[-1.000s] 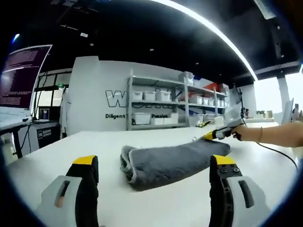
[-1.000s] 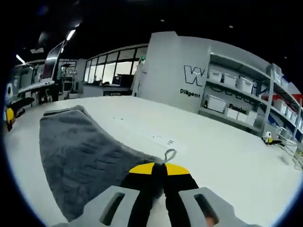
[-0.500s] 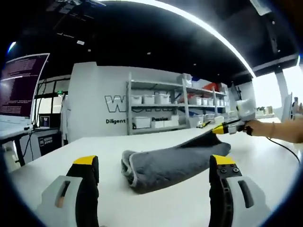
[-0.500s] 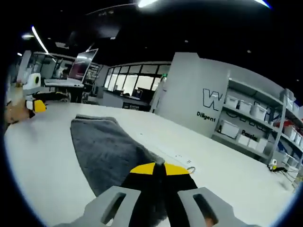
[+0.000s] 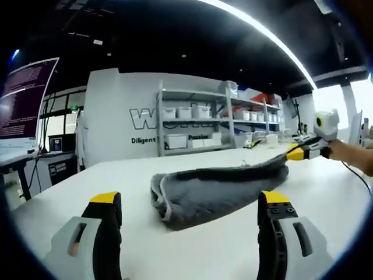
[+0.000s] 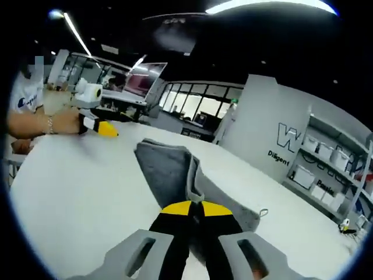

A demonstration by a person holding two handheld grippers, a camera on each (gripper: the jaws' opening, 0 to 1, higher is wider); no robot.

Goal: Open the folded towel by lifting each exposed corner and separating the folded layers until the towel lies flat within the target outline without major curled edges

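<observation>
On the white table (image 5: 233,245) lies the grey towel (image 5: 215,189), one corner pinched and raised by the right gripper (image 6: 195,209), which hides that corner. The left gripper (image 5: 189,201) hangs unclenched just short of it.

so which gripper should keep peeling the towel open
Right. The right gripper is shut on a corner of the grey towel, top layer raised. The left gripper is open, short of the fold.
</observation>
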